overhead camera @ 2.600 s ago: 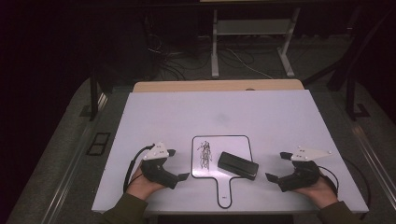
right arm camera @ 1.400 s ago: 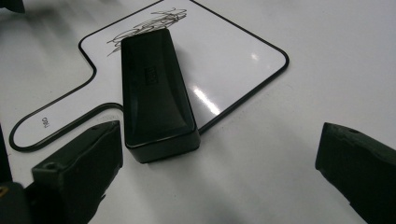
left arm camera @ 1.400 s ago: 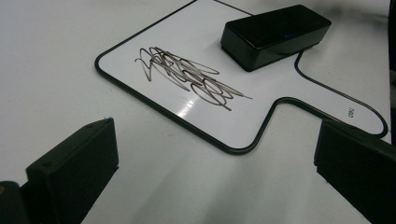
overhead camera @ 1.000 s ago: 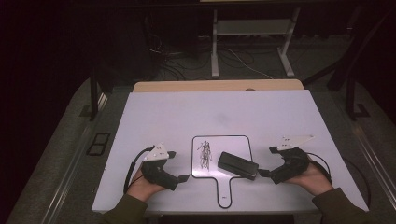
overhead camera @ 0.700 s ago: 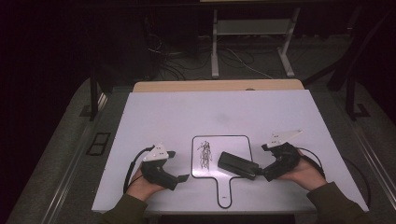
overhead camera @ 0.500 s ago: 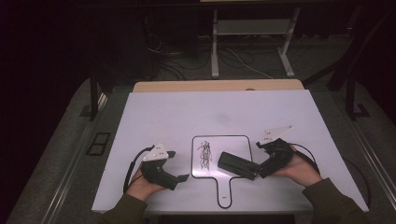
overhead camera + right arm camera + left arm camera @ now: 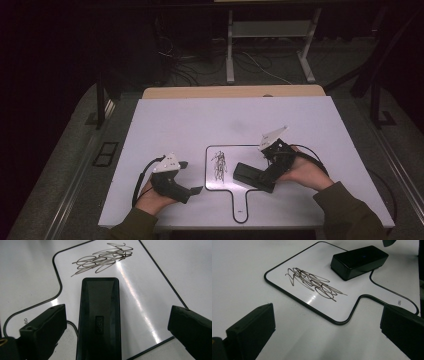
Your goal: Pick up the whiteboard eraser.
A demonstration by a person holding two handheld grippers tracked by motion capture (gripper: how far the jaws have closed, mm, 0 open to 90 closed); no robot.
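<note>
A small handled whiteboard (image 7: 227, 152) lies on the white table near its front edge, with a black scribble (image 7: 219, 165) on its left half. A black eraser block (image 7: 251, 176) rests on its right half. My right gripper (image 7: 265, 172) stands open over the eraser's right end. In the right gripper view, the eraser (image 7: 100, 312) lies lengthwise between the jaws of the gripper (image 7: 116, 335), neither jaw touching it, with the scribble (image 7: 105, 258) beyond. My left gripper (image 7: 191, 177) rests open on the table left of the board. Its own view shows the gripper (image 7: 325, 335) facing the scribble (image 7: 314, 282) and eraser (image 7: 359, 261).
The white table (image 7: 200, 120) stretches bare behind the board to a wooden strip (image 7: 232, 91) at its far edge. Beyond it, a metal stand (image 7: 270, 50) and cables sit on the dark floor. The board's handle (image 7: 241, 205) reaches toward the front edge.
My right gripper has moved left from the table's right side to the board, and its open jaws now flank the eraser's end. The left gripper, board and eraser have stayed put.
</note>
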